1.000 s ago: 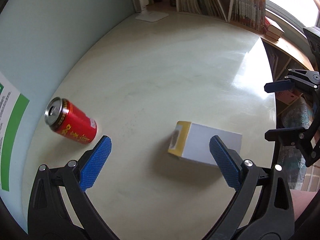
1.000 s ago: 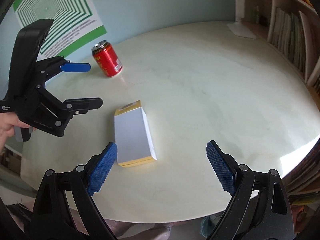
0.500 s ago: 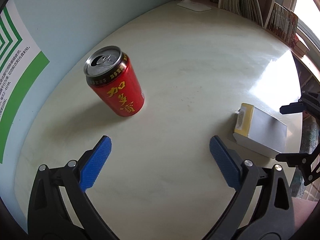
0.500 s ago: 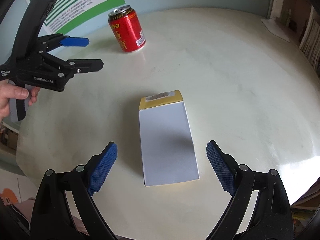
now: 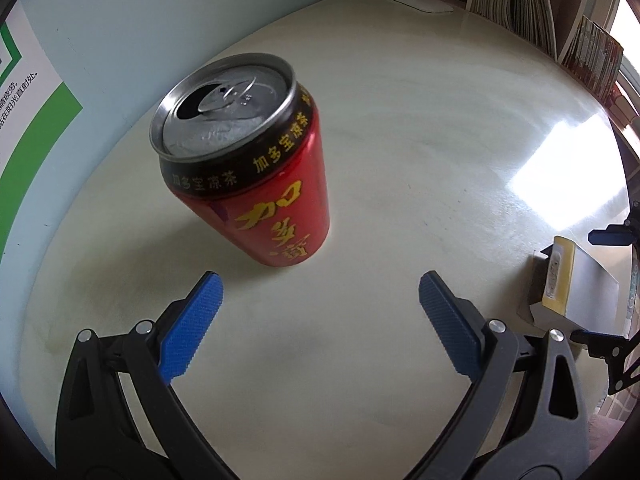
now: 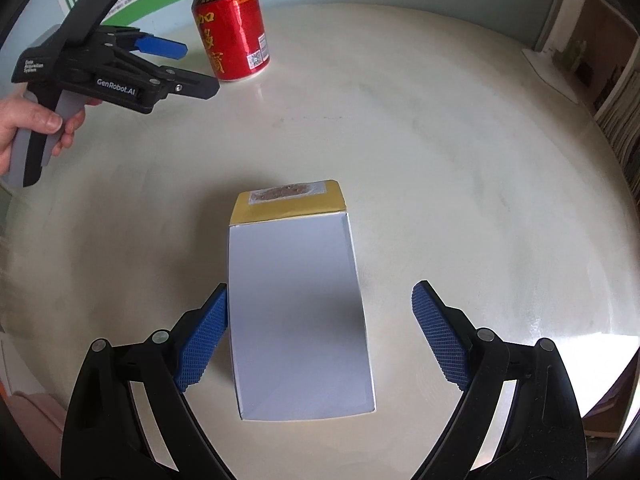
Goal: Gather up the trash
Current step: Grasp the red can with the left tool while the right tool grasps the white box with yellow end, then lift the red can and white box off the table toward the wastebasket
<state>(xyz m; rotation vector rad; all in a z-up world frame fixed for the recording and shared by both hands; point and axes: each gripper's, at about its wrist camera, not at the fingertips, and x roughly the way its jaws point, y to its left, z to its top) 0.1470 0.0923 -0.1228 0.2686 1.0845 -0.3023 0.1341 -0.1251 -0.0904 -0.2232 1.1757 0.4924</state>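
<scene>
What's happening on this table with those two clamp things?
A person is clearing trash off a round pale table with a hand-held gripper in each hand. The left gripper is open and aimed at an upright, opened red drink can, not touching it yet. The right gripper is open with its fingers either side of a white carton with a yellow end lying flat on the table. Neither item is gripped at this moment.
</scene>
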